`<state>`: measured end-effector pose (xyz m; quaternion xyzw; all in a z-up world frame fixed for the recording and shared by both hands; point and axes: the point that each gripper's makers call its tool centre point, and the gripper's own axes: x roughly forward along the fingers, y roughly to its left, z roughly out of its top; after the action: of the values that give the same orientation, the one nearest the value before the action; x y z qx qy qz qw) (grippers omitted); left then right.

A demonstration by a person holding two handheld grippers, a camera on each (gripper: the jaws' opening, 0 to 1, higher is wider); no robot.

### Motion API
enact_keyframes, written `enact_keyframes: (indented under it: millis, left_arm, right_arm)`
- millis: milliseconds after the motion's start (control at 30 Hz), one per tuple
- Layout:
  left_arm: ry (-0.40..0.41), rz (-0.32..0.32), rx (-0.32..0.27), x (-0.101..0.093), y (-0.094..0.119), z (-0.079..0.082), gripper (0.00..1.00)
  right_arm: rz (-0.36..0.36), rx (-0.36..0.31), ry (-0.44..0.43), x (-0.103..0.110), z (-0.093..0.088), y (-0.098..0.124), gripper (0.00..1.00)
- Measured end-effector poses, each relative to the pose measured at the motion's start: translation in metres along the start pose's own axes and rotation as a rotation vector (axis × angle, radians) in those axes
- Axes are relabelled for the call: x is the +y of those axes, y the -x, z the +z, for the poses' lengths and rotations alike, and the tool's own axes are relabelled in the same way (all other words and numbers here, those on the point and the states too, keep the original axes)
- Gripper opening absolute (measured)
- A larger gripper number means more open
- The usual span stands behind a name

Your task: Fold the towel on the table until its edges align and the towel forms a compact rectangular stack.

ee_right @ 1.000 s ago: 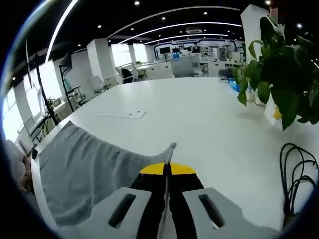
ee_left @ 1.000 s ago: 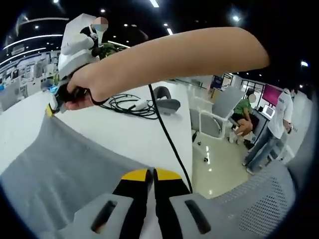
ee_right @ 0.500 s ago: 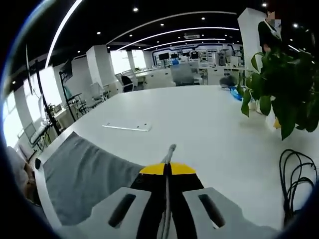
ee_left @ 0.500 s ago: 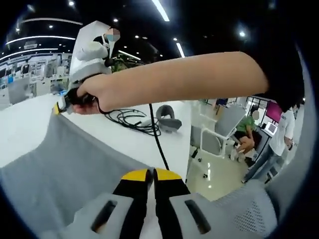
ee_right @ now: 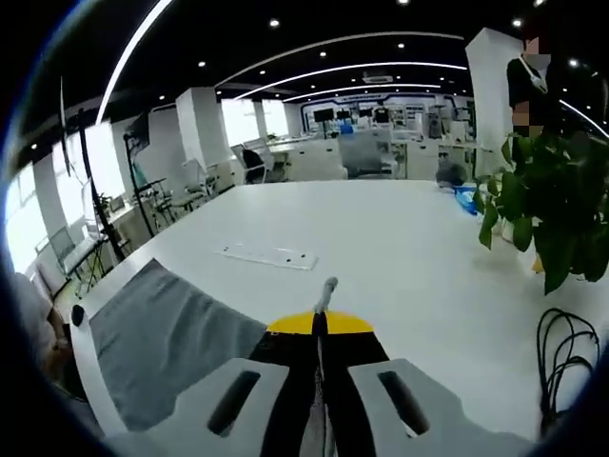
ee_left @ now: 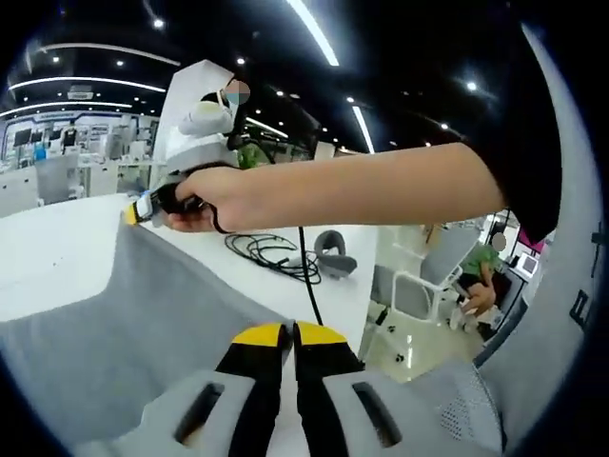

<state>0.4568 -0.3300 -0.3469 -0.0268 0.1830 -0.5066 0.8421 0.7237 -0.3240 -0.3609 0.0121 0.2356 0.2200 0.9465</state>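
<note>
In the left gripper view the left gripper [ee_left: 288, 331] has its yellow-tipped jaws pressed together on a corner of the grey towel [ee_left: 114, 324], which spreads out ahead and to the left of the jaws as a taut sheet. At the far end of that sheet, up and left of the jaws, the right gripper [ee_left: 143, 208] pinches another corner, held in the person's hand [ee_left: 207, 195] with the bare forearm reaching across the view above the jaws. Beyond the towel lies the white table [ee_left: 38, 257]; ahead of the jaws and a little right sit a coil of black cable [ee_left: 271, 255] and a grey curved object [ee_left: 333, 249] (I cannot tell what it is).

In the right gripper view the right gripper [ee_right: 319, 324] is closed too, with a sliver of towel [ee_right: 166, 333] poking out just past the jaw tips and the cloth hanging away to the left of the jaws. A flat white strip [ee_right: 268, 255] lies on the table ahead, a leafy plant [ee_right: 547, 214] stands well off to the right, and black cable [ee_right: 561, 352] loops right of the jaws.
</note>
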Motion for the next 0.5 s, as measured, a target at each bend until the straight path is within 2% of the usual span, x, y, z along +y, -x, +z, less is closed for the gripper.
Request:
enact_keyframes:
  millis: [133, 200, 267, 333, 500]
  left_arm:
    - [0.006, 0.010, -0.019, 0.000, 0.009, 0.001, 0.03]
    - [0.011, 0.017, -0.034, 0.002, 0.015, 0.004, 0.03]
    - [0.034, 0.023, -0.054, 0.003, 0.021, 0.006, 0.03]
    - [0.040, 0.022, -0.066, 0.003, 0.026, 0.007, 0.03]
    - [0.052, 0.057, -0.091, 0.012, 0.044, 0.010, 0.03]
  right_arm:
    - [0.012, -0.009, 0.025, 0.016, 0.010, 0.002, 0.00]
    - [0.017, -0.013, 0.037, 0.017, 0.015, -0.003, 0.00]
    - [0.021, -0.023, 0.049, 0.030, 0.019, 0.002, 0.00]
    - [0.024, -0.032, 0.050, 0.027, 0.022, -0.006, 0.00]
    - [0.029, -0.041, 0.080, 0.053, 0.030, -0.001, 0.00]
